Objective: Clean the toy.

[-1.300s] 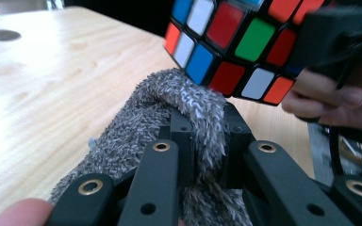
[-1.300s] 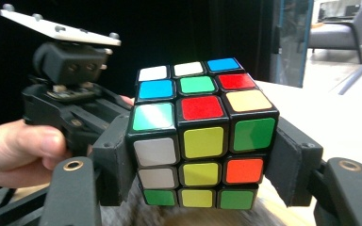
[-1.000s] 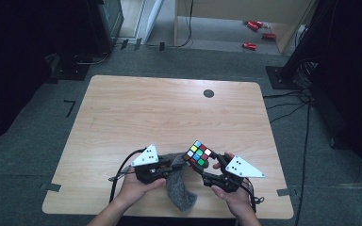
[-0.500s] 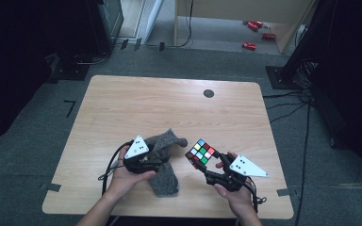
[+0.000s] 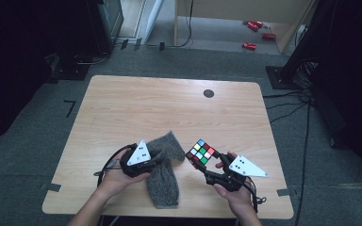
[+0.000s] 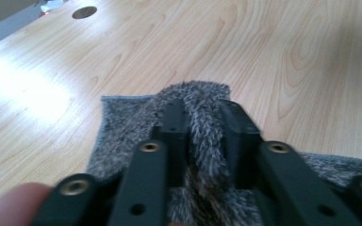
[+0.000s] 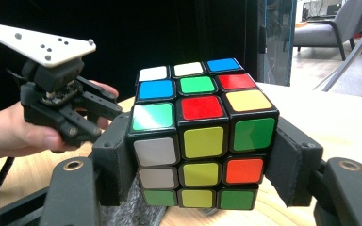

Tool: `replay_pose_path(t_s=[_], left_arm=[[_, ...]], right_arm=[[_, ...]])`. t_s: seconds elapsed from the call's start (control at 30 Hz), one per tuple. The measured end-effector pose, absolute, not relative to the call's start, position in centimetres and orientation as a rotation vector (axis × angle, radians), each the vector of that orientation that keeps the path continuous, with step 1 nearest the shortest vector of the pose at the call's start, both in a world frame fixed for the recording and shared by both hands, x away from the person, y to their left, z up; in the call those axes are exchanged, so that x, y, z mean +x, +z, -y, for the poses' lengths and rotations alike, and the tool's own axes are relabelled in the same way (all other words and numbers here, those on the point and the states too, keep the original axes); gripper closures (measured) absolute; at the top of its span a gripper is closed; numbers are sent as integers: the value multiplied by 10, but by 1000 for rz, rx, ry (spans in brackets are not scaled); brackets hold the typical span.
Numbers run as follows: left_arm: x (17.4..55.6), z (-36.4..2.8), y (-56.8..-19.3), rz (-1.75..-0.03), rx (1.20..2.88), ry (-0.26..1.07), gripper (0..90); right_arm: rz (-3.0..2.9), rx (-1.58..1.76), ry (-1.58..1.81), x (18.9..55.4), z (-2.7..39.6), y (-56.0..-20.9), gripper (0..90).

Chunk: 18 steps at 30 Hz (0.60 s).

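High view: the left gripper (image 5: 156, 157) pinches the grey cloth (image 5: 164, 181) at the table's (image 5: 122, 108) near edge. Left gripper view: its jaws, just closing, bunch soft, limp pile. Right gripper view: jaws clamp the rigid, slick cube (image 7: 200, 134) by opposite faces

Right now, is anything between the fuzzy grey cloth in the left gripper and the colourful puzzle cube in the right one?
Nothing visible. The left gripper pinches a fold of the fuzzy grey cloth, and only bare wooden table lies between its edge and the colourful puzzle cube, held off the table in the right gripper.
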<state>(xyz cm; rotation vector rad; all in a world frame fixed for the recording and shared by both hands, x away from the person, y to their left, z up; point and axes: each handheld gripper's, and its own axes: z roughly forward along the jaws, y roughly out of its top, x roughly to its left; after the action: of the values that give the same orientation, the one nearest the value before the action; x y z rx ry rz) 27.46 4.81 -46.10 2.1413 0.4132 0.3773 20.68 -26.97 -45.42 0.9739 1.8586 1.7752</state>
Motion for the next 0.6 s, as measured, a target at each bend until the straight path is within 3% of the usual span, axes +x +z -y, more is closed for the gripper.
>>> replay_pose_path(t_s=[0.1, 0.2, 0.37, 0.47, 0.53, 0.6], left_arm=[[267, -45, -461, -312, 2107, 408, 822], [255, -39, -458, -162, 2021, 439, 824], [273, -31, -481, -323, 2152, 457, 754], [279, -36, -488, -382, 2161, 392, 675], [281, -37, -486, -422, 2145, 389, 510], [281, -38, -485, -435, 2139, 393, 425]], right_arm=[[-1857, 977, 1777, 207, 270, -454, 347], [-1856, 975, 1781, 207, 270, -454, 347], [-1854, 980, 1778, 207, 270, -454, 347], [-1856, 975, 1774, 206, 269, -455, 348], [-1852, 977, 1777, 206, 270, -454, 347], [-1850, 982, 1777, 207, 270, -454, 347]])
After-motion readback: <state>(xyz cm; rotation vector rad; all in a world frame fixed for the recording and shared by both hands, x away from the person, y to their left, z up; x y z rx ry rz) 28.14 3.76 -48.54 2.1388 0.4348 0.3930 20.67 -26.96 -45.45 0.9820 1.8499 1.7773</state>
